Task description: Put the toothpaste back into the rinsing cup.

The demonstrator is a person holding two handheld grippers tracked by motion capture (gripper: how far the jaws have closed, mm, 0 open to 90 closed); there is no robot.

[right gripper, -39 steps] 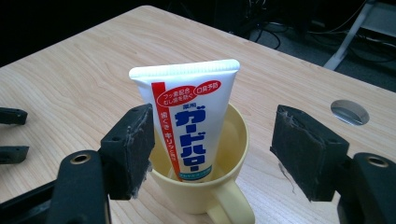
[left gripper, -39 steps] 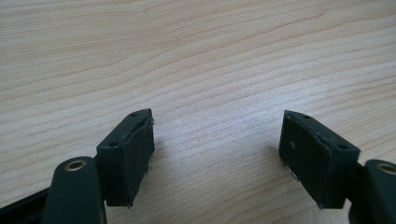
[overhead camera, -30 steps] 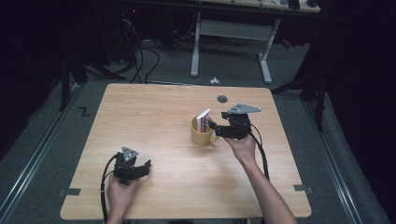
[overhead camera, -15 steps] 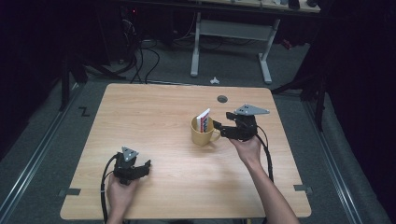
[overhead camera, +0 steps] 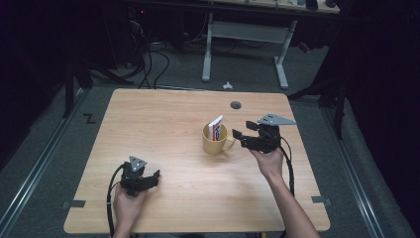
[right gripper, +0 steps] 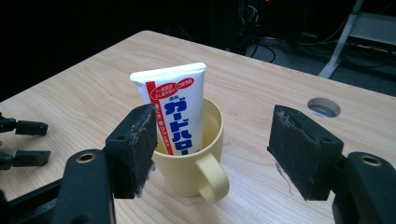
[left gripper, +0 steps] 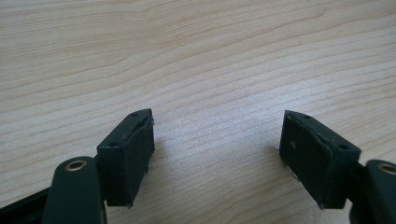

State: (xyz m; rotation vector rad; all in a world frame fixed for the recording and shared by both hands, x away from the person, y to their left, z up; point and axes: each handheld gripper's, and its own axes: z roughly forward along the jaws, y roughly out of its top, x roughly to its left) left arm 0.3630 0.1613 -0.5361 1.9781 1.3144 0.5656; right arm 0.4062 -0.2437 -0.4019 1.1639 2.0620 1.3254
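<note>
Toothpaste tube [overhead camera: 215, 127] stands in the yellow mug [overhead camera: 214, 141]: placement done. Right gripper [overhead camera: 240, 139], jaws spread and just closing slightly, holds nothing. Left gripper [overhead camera: 154, 177] idles, jaws spread.

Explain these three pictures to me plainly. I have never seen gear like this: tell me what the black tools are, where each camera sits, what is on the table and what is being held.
A person sits at a wooden table and holds a hand-operated two-jaw clamp tool in each hand; there is no robot arm. The wide picture comes from a camera fixed above, looking down on the table. There the left gripper rests near the front edge, and the right gripper sits just beside a yellow mug.

The other two pictures come from small cameras riding on the tools, looking out between their black jaws. The left one looks at bare wood between wide jaws. The right one faces the mug, its handle turned toward the camera, with a white toothpaste tube standing inside it. A round cable hole is in the tabletop.

Both pairs of jaws stand open, the right having just closed slightly. Nothing is held.
</note>
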